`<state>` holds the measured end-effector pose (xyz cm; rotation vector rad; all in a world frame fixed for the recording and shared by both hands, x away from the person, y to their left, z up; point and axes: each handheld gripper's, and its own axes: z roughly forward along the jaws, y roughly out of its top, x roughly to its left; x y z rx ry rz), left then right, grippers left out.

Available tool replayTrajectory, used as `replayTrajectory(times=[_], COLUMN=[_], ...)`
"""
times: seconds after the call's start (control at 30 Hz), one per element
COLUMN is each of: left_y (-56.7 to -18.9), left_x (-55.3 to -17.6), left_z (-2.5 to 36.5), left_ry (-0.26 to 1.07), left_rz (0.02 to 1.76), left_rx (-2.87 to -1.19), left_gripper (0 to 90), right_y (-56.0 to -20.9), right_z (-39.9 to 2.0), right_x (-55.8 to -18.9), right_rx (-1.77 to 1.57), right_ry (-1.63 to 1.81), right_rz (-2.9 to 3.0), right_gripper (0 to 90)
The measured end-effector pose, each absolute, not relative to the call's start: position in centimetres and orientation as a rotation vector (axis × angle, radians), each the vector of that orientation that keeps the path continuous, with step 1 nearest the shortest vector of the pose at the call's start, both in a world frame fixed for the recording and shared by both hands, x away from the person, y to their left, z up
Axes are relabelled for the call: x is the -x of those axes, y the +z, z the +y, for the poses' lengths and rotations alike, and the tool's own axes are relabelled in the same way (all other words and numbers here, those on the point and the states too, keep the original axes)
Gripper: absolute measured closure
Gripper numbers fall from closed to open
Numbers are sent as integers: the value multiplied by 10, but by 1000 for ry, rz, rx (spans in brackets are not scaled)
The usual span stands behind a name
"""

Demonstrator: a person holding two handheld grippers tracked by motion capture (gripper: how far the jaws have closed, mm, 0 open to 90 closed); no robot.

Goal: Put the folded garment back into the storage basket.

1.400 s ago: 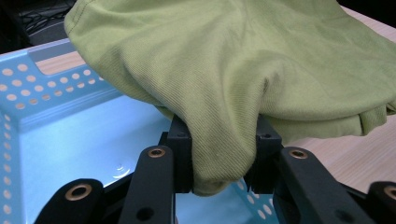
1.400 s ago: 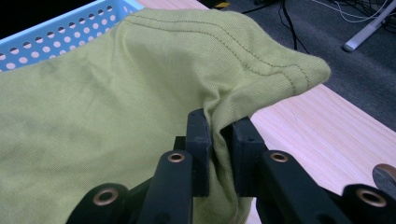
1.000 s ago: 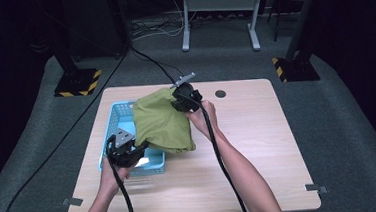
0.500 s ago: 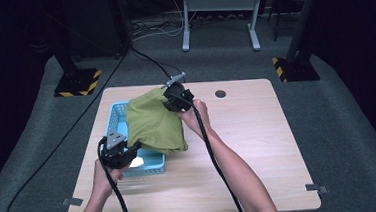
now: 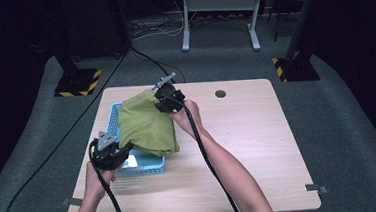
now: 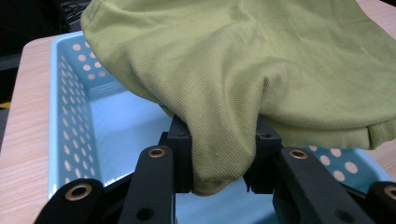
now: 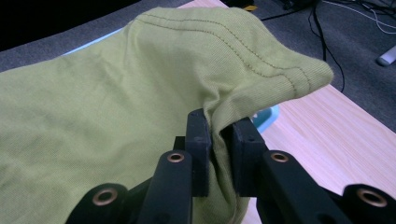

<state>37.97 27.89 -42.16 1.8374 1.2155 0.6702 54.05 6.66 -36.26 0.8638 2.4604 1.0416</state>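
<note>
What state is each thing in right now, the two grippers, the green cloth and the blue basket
Left gripper: shut on green cloth.
Right gripper: shut on green cloth.
Green cloth: held at two spots, draped over the basket.
Blue basket: upright on the table, partly covered.

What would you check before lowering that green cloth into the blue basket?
1. Left tool gripping the green cloth: ok, fabric bunched between its jaws.
2. Right tool gripping the cloth: ok, jaws pinch a fold near the stitched hem.
3. Cloth over the blue basket: partly; one side hangs past the rim toward the table.
4. Basket interior free: ok where visible; the rest is covered.
5. Basket flat on the table: ok.
</note>
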Motion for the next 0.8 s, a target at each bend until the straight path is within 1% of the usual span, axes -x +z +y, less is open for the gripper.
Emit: replayTrajectory(times=[0.8], left_y=[-428], left_x=[-377], left_z=[309], left_ry=[691], left_rz=[1304], left_rx=[-1825], left_gripper=[686], right_y=[-370], right_z=[103], right_x=[-542], right_rx=[-816], right_ry=[1052], right_rz=[2521], right_gripper=[794])
